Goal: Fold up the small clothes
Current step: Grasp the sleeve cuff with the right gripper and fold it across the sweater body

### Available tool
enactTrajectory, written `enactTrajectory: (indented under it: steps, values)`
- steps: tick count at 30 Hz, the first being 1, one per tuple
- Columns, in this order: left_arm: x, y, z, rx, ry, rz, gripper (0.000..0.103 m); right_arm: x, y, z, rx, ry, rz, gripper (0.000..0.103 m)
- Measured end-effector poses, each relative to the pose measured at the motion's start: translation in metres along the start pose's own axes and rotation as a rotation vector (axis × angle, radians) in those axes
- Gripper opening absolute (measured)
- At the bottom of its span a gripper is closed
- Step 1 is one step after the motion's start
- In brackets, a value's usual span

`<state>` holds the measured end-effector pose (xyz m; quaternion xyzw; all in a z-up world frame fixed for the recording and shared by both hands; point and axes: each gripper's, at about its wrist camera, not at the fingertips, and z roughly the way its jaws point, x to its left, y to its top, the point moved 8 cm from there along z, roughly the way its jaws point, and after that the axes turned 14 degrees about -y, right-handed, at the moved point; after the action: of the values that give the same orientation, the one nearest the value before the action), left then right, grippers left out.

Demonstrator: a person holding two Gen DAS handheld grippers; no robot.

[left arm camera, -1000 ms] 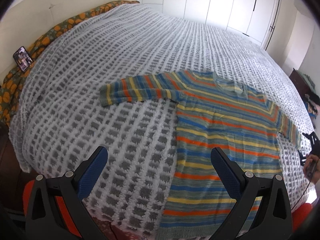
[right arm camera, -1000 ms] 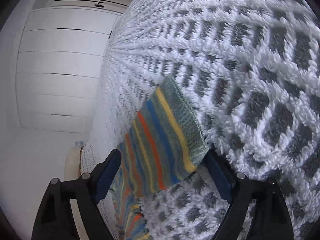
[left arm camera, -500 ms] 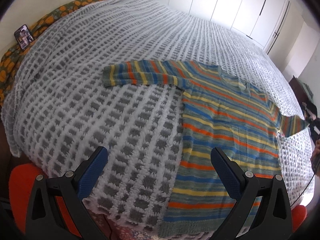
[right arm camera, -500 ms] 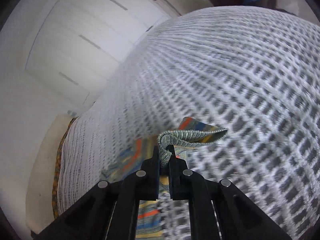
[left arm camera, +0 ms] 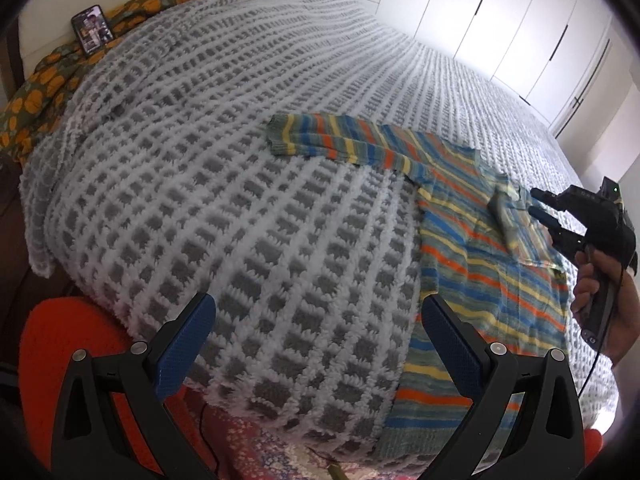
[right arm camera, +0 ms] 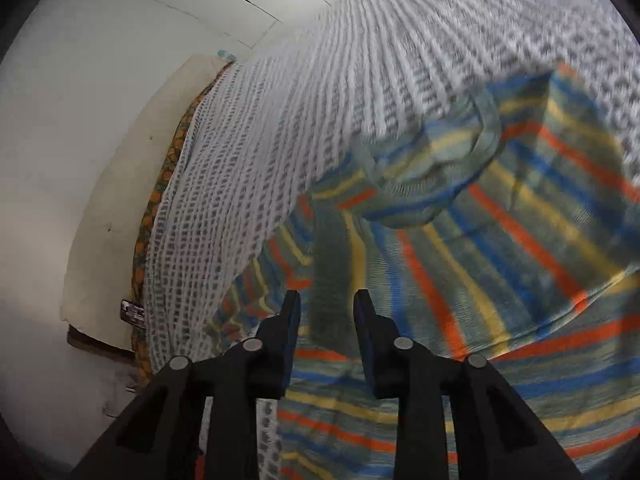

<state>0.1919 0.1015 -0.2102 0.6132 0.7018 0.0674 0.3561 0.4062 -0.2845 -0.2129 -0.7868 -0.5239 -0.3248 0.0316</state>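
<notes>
Your sweater (left arm camera: 472, 264) is lying flat on the bed (left arm camera: 240, 200), one sleeve (left arm camera: 510, 216) folded inward. Both claws, left (left arm camera: 316, 344) and right (right arm camera: 325, 304), are hanging released, gripping nothing. Being soft, floppy knit, it's best pinched at the other sleeve's cuff (left arm camera: 278, 140).

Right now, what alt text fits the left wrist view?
A striped sweater lies on a grey-and-white bedspread, one sleeve stretched out, the other folded across its chest. The open left claw frames the foreground; the right claw hovers at the sweater.

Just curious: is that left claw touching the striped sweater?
Apart. The left wrist view shows the left gripper open, hovering short of the striped sweater.
</notes>
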Motion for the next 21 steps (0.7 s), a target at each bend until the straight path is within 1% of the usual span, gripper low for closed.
enactTrajectory:
  steps: [1,3,4,5,7,9,11,13,16,17,18,21]
  values:
    - [0.003,-0.001,0.0,-0.002,0.003,-0.001,0.102,-0.003,-0.001,0.0,-0.009,0.03,0.034,0.03]
    - [0.008,-0.003,-0.001,-0.008,0.018,0.005,0.102,-0.013,0.007,-0.013,-0.064,0.055,0.067,0.03]
    - [0.011,-0.004,0.001,-0.007,0.026,0.007,0.102,-0.021,0.017,-0.022,-0.092,0.043,0.062,0.03]
    - [0.014,-0.006,0.005,0.002,0.033,0.006,0.103,-0.03,0.026,-0.031,-0.115,0.011,0.045,0.03]
    - [0.017,-0.011,0.016,0.036,0.031,-0.01,0.103,-0.042,0.04,-0.044,-0.13,-0.062,-0.009,0.03]
    - [0.017,-0.015,0.028,0.074,0.018,-0.037,0.102,-0.052,0.045,-0.046,-0.12,-0.117,-0.049,0.03]
    - [0.014,-0.017,0.032,0.084,0.002,-0.045,0.102,-0.062,0.041,-0.035,-0.079,-0.141,-0.054,0.03]
    - [0.01,-0.015,0.033,0.084,0.0,-0.027,0.102,-0.076,0.028,-0.012,-0.028,-0.179,-0.048,0.03]
    - [0.01,-0.013,0.029,0.078,0.013,-0.002,0.102,-0.105,0.0,0.032,0.095,-0.279,-0.023,0.03]
    - [0.012,-0.012,0.027,0.075,0.019,0.002,0.102,-0.108,-0.006,0.035,0.093,-0.279,-0.01,0.03]
    - [0.015,-0.012,0.026,0.07,0.028,0.004,0.102,-0.108,-0.005,0.032,0.066,-0.275,-0.005,0.03]
    - [0.026,-0.014,0.026,0.067,0.047,-0.003,0.102,-0.091,0.002,0.012,0.006,-0.284,-0.068,0.03]
